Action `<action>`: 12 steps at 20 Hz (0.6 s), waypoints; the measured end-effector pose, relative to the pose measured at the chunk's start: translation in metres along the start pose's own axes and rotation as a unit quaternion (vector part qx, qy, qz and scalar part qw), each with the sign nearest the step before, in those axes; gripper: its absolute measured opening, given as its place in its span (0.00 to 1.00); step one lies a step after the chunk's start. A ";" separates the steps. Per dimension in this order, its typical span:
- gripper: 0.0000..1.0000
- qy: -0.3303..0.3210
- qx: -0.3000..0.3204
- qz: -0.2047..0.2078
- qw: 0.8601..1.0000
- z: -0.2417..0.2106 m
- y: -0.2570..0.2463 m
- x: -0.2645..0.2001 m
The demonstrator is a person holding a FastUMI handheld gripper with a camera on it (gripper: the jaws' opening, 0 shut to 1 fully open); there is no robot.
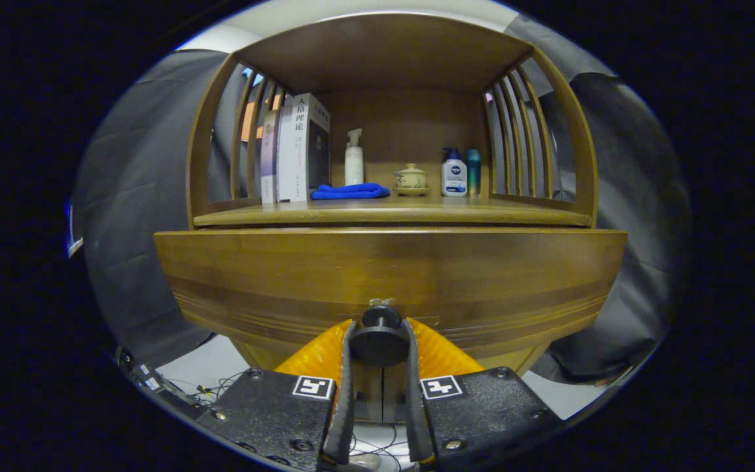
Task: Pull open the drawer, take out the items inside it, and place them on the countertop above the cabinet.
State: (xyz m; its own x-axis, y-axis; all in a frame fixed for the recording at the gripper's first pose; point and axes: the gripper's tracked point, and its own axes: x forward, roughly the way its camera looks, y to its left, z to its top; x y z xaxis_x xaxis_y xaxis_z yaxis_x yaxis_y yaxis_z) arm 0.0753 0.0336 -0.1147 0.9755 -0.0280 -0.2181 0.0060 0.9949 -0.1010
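Gripper view looks straight at a wooden cabinet (pixel 390 131) with my fingers low in front. Its broad drawer front (pixel 390 275) spans the view beneath the counter (pixel 390 213), which carries books (pixel 299 147), a blue cloth (pixel 350 191), a spray bottle (pixel 354 157), a lidded cup (pixel 410 179) and two bottles. My fingers (pixel 379 341) are clamped on the drawer's round knob (pixel 379 337), one on each side. I judge the task barely begun: handle held, contents hidden, nothing taken out.
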 end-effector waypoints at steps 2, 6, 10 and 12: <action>0.36 -0.001 0.002 0.003 1.000 -0.004 0.001 -0.014; 0.36 -0.001 0.001 0.008 1.000 -0.012 0.002 -0.040; 0.35 -0.001 0.010 0.011 1.000 -0.021 0.003 -0.065; 0.35 0.000 0.011 0.012 1.000 -0.027 0.003 -0.073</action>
State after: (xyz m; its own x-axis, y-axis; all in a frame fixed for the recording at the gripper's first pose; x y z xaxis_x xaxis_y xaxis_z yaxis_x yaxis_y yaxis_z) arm -0.0021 0.0359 -0.1247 0.9755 -0.0042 -0.2200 -0.0126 0.9971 -0.0751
